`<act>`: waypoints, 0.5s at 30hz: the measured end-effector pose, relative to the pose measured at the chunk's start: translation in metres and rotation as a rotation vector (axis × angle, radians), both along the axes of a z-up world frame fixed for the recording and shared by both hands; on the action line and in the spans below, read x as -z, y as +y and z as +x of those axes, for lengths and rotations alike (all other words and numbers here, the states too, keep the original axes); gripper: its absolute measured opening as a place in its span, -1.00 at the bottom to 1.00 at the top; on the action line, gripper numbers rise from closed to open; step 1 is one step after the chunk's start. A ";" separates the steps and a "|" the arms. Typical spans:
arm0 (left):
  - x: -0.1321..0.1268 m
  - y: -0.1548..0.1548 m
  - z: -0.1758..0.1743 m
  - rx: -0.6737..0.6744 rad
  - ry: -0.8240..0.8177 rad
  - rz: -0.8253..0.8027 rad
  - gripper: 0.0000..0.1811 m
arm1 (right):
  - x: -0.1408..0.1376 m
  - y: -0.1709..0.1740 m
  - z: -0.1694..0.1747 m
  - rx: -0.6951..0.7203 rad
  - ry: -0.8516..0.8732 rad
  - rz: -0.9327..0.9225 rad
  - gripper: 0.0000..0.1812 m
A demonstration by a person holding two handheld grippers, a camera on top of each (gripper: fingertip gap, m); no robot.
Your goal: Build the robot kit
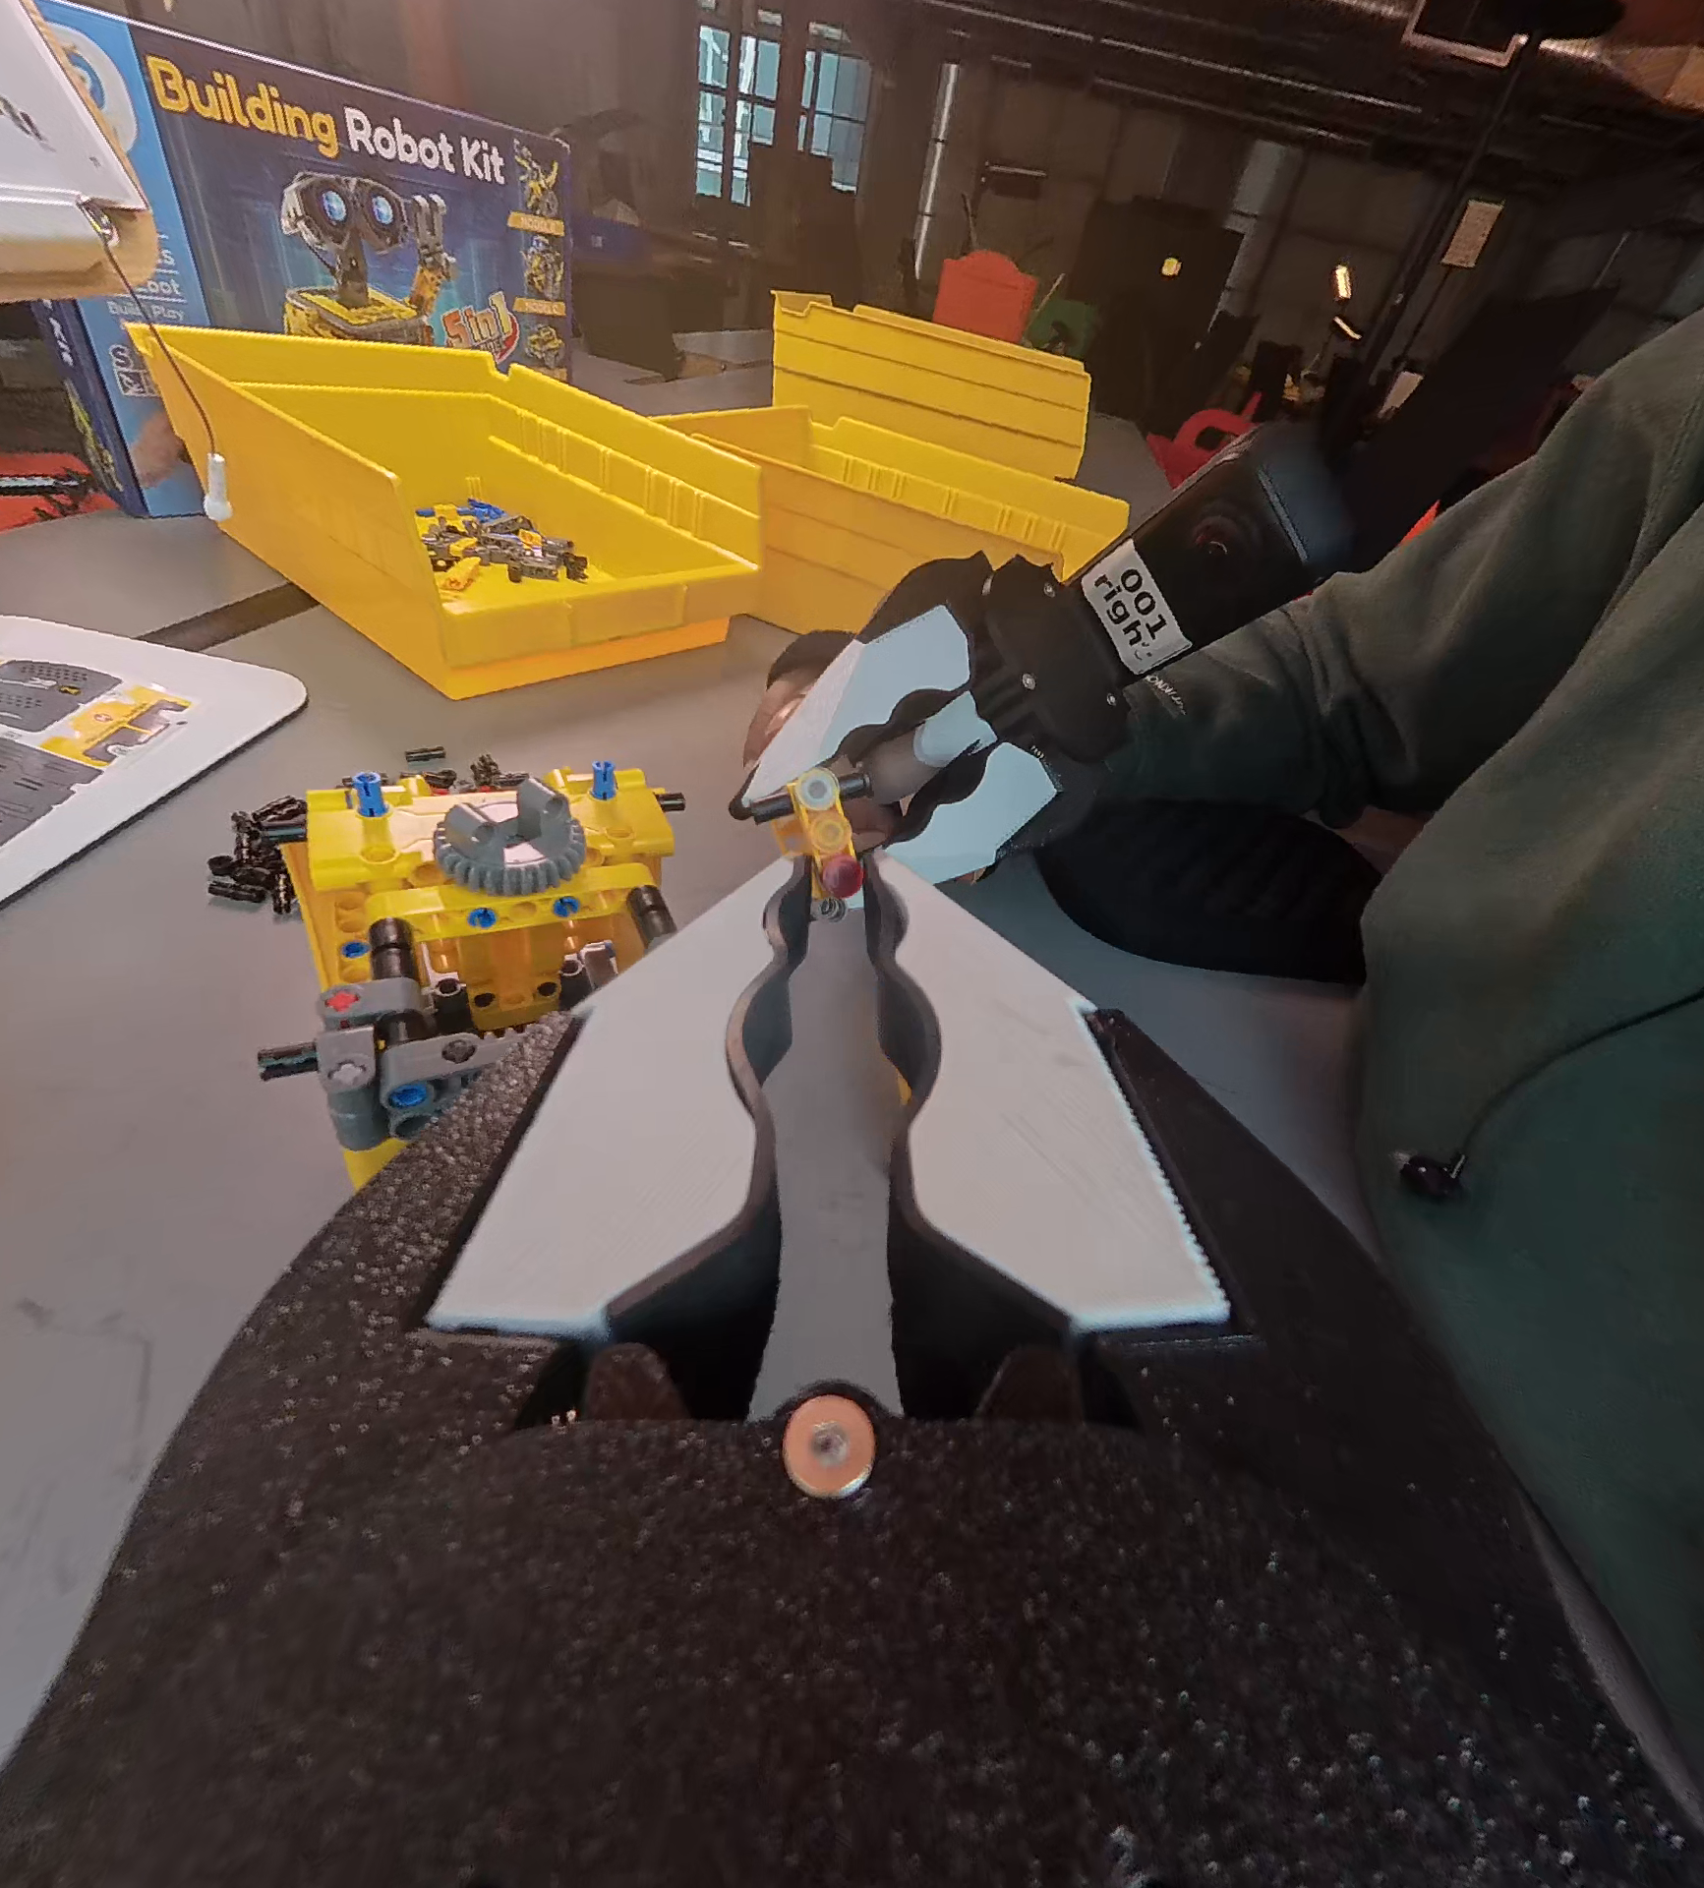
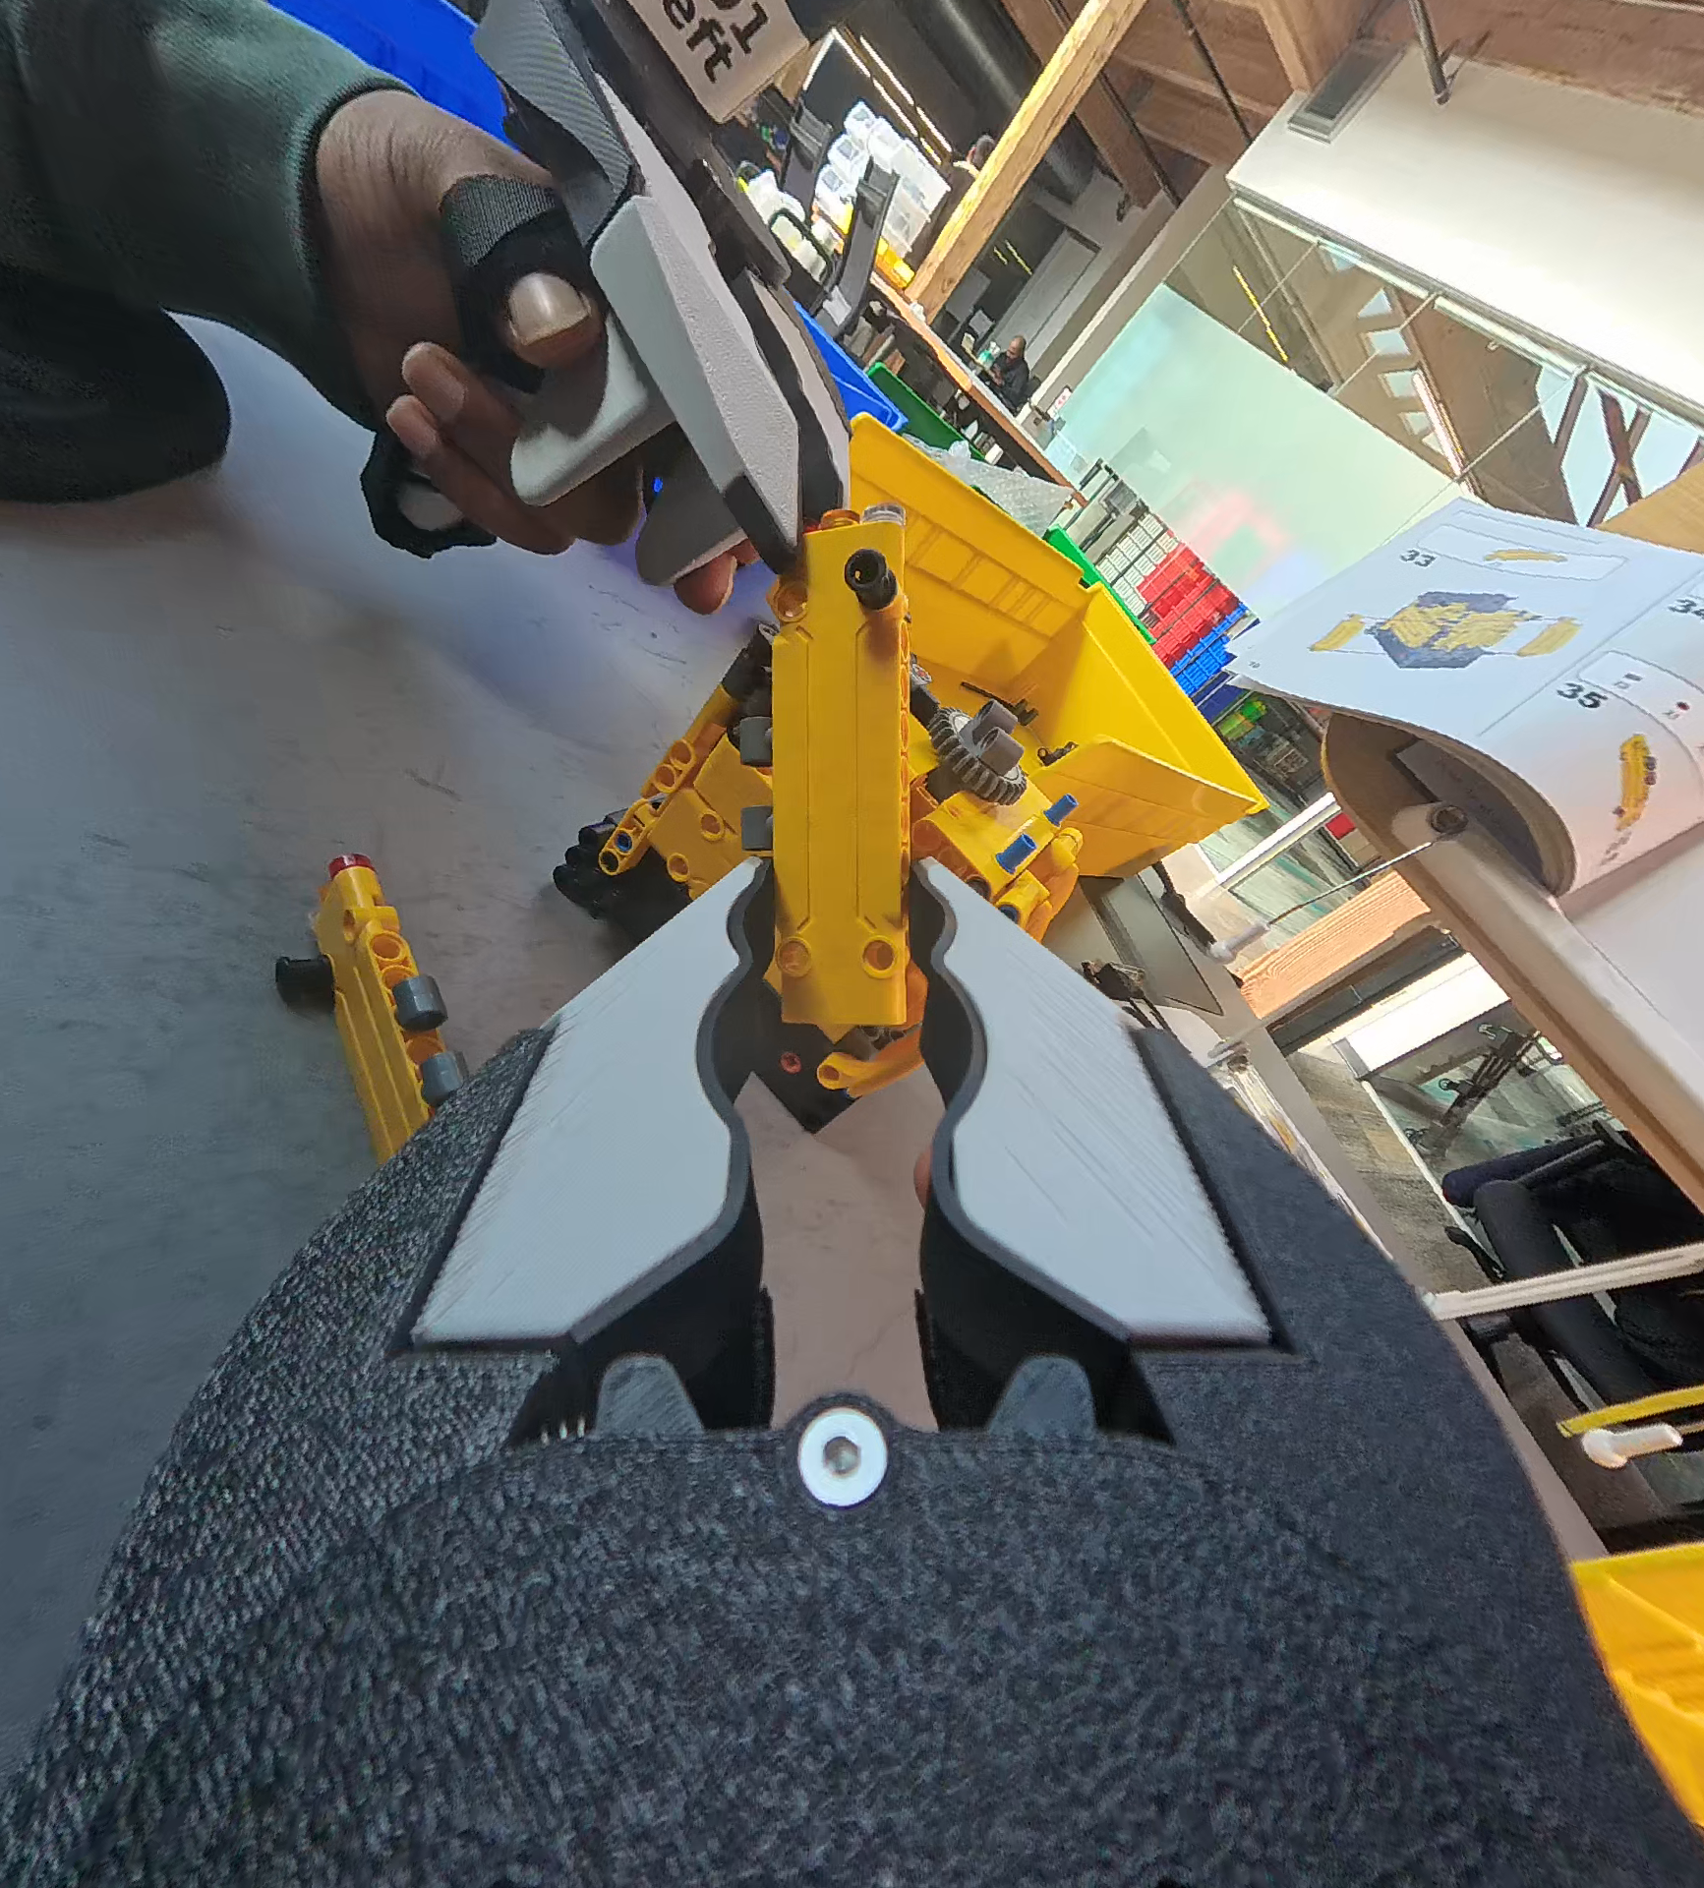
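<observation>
Right tongs [image 2: 832,935] clamped on the near end of a long yellow beam assembly [image 2: 842,776], held up off the grey table [image 2: 163,817].
Left tongs [image 1: 832,884] pinched together on the far end of the same assembly, at its red-capped tip; in the right wrist view they come in from upper left, tips at the beam's top by a black pin [image 2: 868,574].
Yellow brick model with a grey gear [image 1: 510,843] sits on the table, left of the tongs; loose black pins [image 1: 255,853] just beside it.
Second yellow beam [image 2: 372,996] lies flat on the table, left.
Yellow bin [image 1: 480,511] with small parts farther back.
Open instruction booklet [image 2: 1542,664] on a stand, right.
</observation>
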State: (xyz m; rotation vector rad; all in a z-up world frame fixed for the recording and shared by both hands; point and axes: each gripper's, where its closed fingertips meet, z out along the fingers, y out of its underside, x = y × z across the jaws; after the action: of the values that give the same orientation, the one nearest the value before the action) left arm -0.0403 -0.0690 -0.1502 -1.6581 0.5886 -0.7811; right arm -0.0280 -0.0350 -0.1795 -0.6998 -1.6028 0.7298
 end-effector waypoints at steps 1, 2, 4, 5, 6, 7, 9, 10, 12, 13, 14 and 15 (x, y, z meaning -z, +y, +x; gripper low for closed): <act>0.000 0.001 0.000 -0.005 0.004 -0.004 -0.90 | 0.000 0.001 0.000 0.002 -0.003 -0.002 -0.72; 0.000 0.001 0.000 -0.013 0.006 -0.009 -0.90 | 0.000 0.001 0.000 0.000 -0.004 -0.009 -0.72; 0.000 0.004 -0.002 -0.035 -0.003 -0.028 -0.91 | 0.000 0.002 0.000 -0.003 -0.008 -0.037 -0.72; 0.000 0.007 -0.005 -0.061 -0.014 -0.045 -0.92 | 0.000 0.003 0.000 0.000 -0.012 -0.053 -0.72; 0.000 0.011 -0.007 -0.086 -0.031 -0.067 -0.92 | -0.002 0.006 0.000 0.014 -0.005 -0.062 -0.72; -0.001 0.013 -0.008 -0.099 -0.064 -0.092 -0.93 | -0.003 0.007 0.000 0.024 0.000 -0.059 -0.72; -0.003 0.017 -0.010 -0.119 -0.143 -0.140 -0.93 | -0.007 0.011 -0.001 0.059 0.018 -0.038 -0.71; -0.004 0.018 -0.011 -0.126 -0.172 -0.158 -0.93 | -0.009 0.012 -0.001 0.074 0.021 -0.019 -0.71; -0.005 0.020 -0.013 -0.127 -0.218 -0.183 -0.93 | -0.010 0.012 -0.002 0.090 0.023 0.016 -0.71; -0.005 0.020 -0.013 -0.128 -0.233 -0.193 -0.93 | -0.010 0.011 -0.002 0.093 0.022 0.024 -0.71; -0.004 0.021 -0.014 -0.131 -0.244 -0.201 -0.93 | -0.010 0.011 -0.003 0.098 0.021 0.028 -0.71; -0.004 0.021 -0.015 -0.133 -0.255 -0.208 -0.93 | -0.010 0.011 -0.003 0.104 0.018 0.029 -0.71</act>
State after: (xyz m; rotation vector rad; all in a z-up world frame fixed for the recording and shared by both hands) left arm -0.0553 -0.0481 -0.1459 -1.7312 0.2210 -0.9628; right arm -0.0310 -0.0239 -0.1699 -0.7478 -1.5464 0.6345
